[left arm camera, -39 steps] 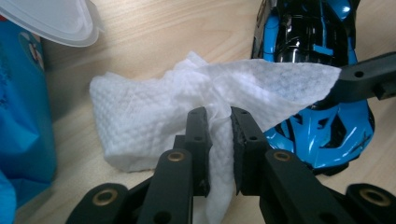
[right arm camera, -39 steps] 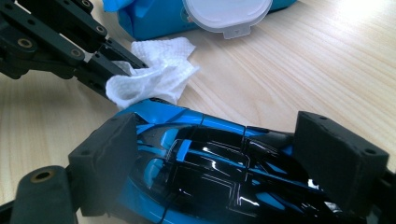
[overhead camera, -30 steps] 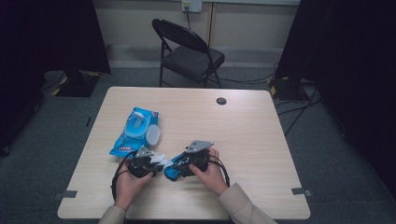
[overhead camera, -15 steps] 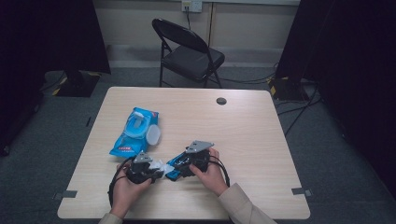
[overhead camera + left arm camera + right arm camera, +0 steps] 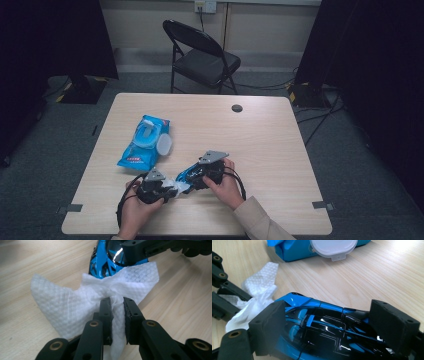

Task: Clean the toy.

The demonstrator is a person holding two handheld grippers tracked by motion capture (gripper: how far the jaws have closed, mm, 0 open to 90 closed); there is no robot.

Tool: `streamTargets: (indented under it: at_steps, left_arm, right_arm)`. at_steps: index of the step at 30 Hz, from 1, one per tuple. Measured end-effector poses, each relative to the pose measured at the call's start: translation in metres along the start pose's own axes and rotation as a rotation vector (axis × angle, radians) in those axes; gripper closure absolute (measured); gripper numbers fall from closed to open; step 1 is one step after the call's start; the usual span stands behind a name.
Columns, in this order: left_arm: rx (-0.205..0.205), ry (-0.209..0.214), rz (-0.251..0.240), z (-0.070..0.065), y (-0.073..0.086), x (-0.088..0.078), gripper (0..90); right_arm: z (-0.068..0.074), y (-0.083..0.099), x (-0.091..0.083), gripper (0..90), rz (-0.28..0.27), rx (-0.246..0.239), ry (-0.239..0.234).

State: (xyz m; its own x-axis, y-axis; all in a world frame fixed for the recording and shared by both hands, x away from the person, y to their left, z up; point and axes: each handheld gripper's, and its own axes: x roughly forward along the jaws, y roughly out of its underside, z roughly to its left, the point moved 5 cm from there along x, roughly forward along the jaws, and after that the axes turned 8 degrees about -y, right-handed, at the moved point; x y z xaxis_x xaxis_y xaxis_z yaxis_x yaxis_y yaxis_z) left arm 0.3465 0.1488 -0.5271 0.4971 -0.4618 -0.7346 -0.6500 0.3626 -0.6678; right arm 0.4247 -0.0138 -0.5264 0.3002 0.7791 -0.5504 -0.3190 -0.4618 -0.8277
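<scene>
A glossy blue and black toy car lies on the wooden table, and my right gripper is shut on it, one pad on each side of its body. My left gripper is shut on a crumpled white wipe, which touches the car's blue front end. In the high view the left gripper, wipe, car and right gripper sit close together near the table's front edge.
A blue pack of wipes lies left of centre with its round white lid flipped open. A small dark disc sits near the far edge. A black folding chair stands behind the table.
My left gripper has slid a little toward the near edge of the table with the wipe in it. The right gripper and the car have stayed put.
</scene>
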Motion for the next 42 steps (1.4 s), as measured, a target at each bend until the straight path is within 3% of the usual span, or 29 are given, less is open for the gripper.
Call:
streamTargets:
  at_steps: [22,36,42]
  left_arm:
    - [0.046,0.050,0.015,-0.028,-0.004,0.008,78.6]
    - [0.074,0.122,-0.009,-0.049,-0.012,0.022,78.3]
    - [0.091,0.144,-0.002,-0.054,-0.015,0.020,78.1]
  right_arm:
    - [-0.001,0.000,0.000,13.8,0.003,-0.001,0.001]
    - [-0.001,0.000,-0.001,13.8,0.004,0.001,0.002]
    - [-0.001,0.000,0.000,13.8,0.003,0.000,0.001]
